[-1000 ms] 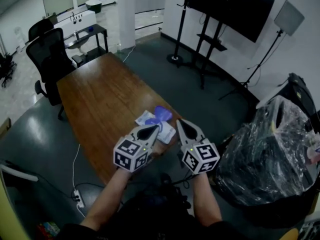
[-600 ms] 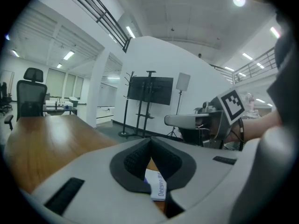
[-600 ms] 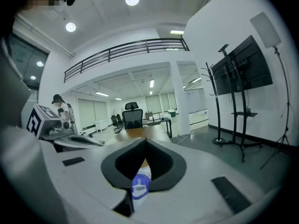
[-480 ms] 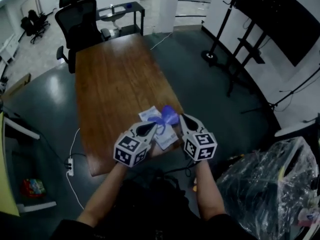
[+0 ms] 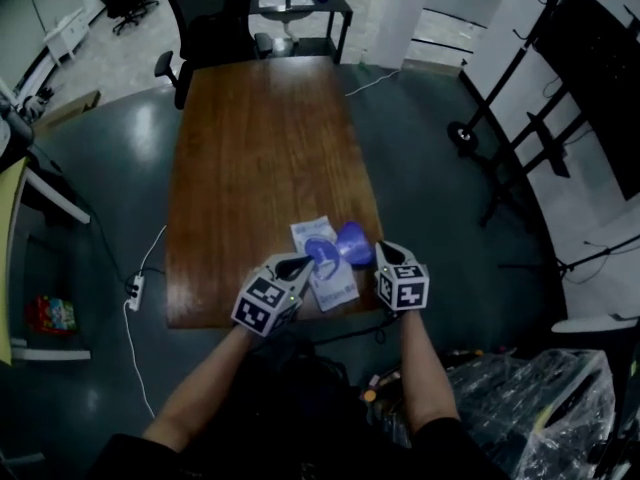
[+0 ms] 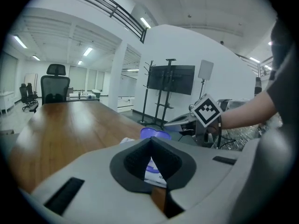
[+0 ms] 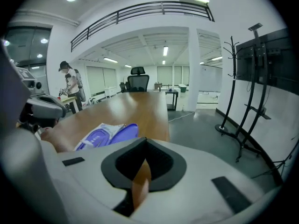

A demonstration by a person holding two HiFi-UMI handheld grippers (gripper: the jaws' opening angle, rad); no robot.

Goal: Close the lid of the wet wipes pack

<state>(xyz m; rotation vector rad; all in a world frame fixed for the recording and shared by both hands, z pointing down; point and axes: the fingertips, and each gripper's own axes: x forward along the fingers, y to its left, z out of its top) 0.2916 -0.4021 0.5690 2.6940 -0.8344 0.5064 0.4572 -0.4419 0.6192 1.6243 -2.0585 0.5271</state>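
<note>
left gripper (image 5: 298, 262): your jaws are clenched tip to tip with nothing between them. the tips sit at the near left edge of the wet wipes pack (image 5: 322, 270), probably to steady it; whether they touch it, i cannot tell.
pack: lies flat by the near right corner of the wooden table (image 5: 250, 158), between your two tools and within easy reach.
lid (image 5: 353, 242): the purple flap stands open, swung out to the pack's right, so closing is not yet done.
right gripper (image 5: 384, 249): also clenched and empty, just right of the open flap. shut jaws make a blunt pusher, well placed to sweep the flap left and down.
risk: the light pack may slide, so brace it from the left.
</note>
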